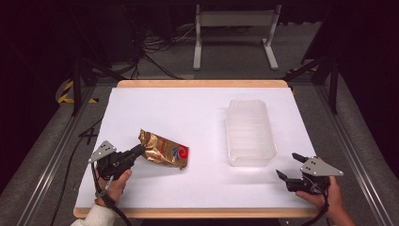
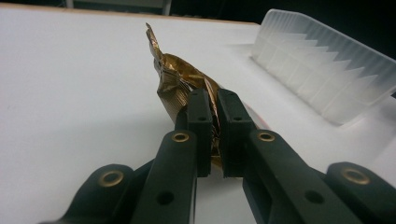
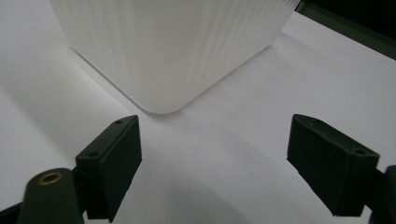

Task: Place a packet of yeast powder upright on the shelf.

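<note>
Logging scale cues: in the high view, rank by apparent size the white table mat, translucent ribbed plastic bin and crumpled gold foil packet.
1. White table mat
2. Translucent ribbed plastic bin
3. Crumpled gold foil packet, gripped by the left gripper

We see the broad white tabletop [image 1: 197, 188] lit brightly from overhead while the surrounding room stays nearly black. Soft shadows pool beside the ribbed translucent plastic bin [image 1: 250, 132]. The crinkled gold foil packet [image 2: 180, 81] glints; the nearest black jaws blur slightly.
</note>
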